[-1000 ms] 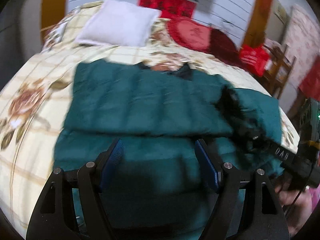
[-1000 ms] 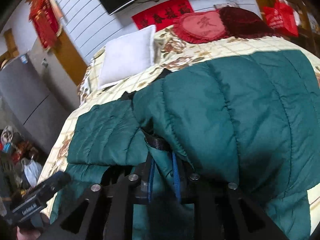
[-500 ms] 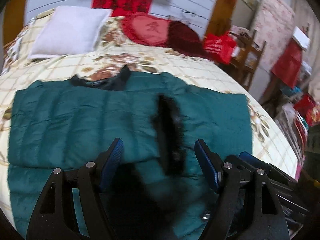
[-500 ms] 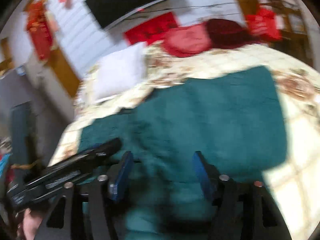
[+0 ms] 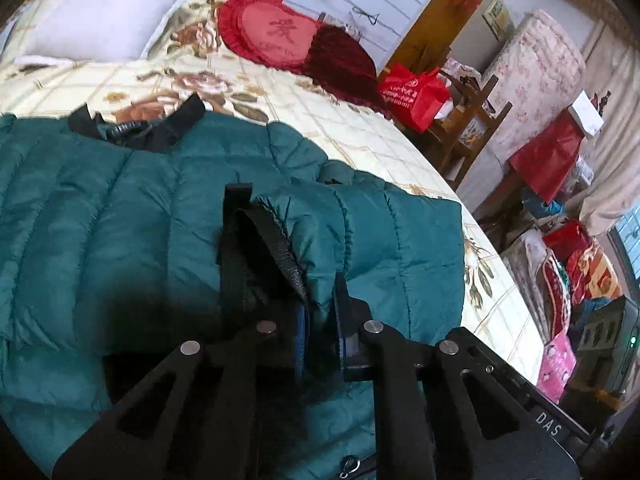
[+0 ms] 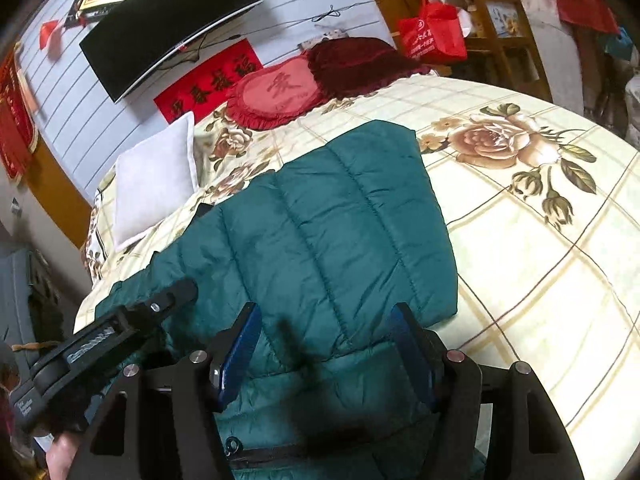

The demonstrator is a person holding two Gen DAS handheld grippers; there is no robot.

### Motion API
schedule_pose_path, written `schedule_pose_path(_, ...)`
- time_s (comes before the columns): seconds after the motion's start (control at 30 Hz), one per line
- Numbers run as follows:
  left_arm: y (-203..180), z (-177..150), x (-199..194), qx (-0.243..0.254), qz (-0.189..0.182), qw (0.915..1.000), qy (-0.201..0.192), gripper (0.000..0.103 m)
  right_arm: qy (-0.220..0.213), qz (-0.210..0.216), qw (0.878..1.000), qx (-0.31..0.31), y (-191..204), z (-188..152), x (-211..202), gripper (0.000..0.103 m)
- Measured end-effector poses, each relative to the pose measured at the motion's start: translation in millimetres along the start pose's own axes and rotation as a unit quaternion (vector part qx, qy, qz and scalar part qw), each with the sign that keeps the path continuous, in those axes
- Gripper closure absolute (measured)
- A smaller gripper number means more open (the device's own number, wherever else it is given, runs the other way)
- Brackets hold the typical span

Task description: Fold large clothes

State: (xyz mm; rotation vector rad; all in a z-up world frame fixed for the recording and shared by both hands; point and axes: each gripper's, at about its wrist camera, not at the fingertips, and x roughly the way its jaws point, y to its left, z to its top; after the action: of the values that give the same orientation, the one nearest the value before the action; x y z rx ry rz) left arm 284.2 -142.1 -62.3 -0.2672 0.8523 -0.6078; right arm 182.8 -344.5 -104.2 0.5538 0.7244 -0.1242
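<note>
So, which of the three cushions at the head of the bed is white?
The square pillow, leftmost and alone. The round cushion is red and the one beside it dark maroon.

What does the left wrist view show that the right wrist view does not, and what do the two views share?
Only the left wrist view shows the left hand-held gripper pinching a sleeve cuff, the jacket's black collar, and a pink bag beside the bed.

Only the right wrist view shows the wall-mounted television and the open right hand-held gripper over the jacket's lower part, gripping nothing.

Both show the green puffer jacket on the floral bedspread, the white pillow, the red round cushion and the red bag.
</note>
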Motion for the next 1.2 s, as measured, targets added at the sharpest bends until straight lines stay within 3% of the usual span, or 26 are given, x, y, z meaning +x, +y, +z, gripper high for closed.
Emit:
schedule_pose_path(0.2, -5, 11, -49, 0.006, -0.016, 0.9985, -0.051, 0.098, -0.025, -0.016, 0.999, 0.018, -9, 1, -10, 0.038)
schedule_pose_path(0.37, 2, 36, -112, 0.013, -0.025, 0.9936, -0.110, 0.098, -0.043, -0.029, 0.998, 0.042, -20, 5, -15, 0.038)
schedule_pose_path(0.53, 50, 55, -159, -0.002, 0.024, 0.9886, -0.148, 0.098, -0.030, -0.028, 0.998, 0.056, -26, 5, -9, 0.038)
schedule_pose_path(0.67, 104, 57, -176, -0.036, 0.069, 0.9858, -0.149, 0.098, -0.031, -0.029, 0.998, 0.054, -23, 3, -9, 0.038)
schedule_pose_path(0.93, 169, 34, -160, -0.062, 0.146, 0.9804, -0.117, 0.098, -0.029, -0.047, 0.998, 0.008, -2, 0, -2, 0.038)
schedule_pose_path(1.1, 187, 17, -156, -0.088, 0.149, 0.9804, -0.095, 0.096, -0.041, -0.060, 0.997, -0.017, 7, 4, -3, 0.038)
schedule_pose_path(1.2, 180, 13, -165, -0.076, 0.176, 0.9759, -0.104, 0.092, -0.071, -0.076, 0.993, -0.048, 14, 11, -10, 0.038)
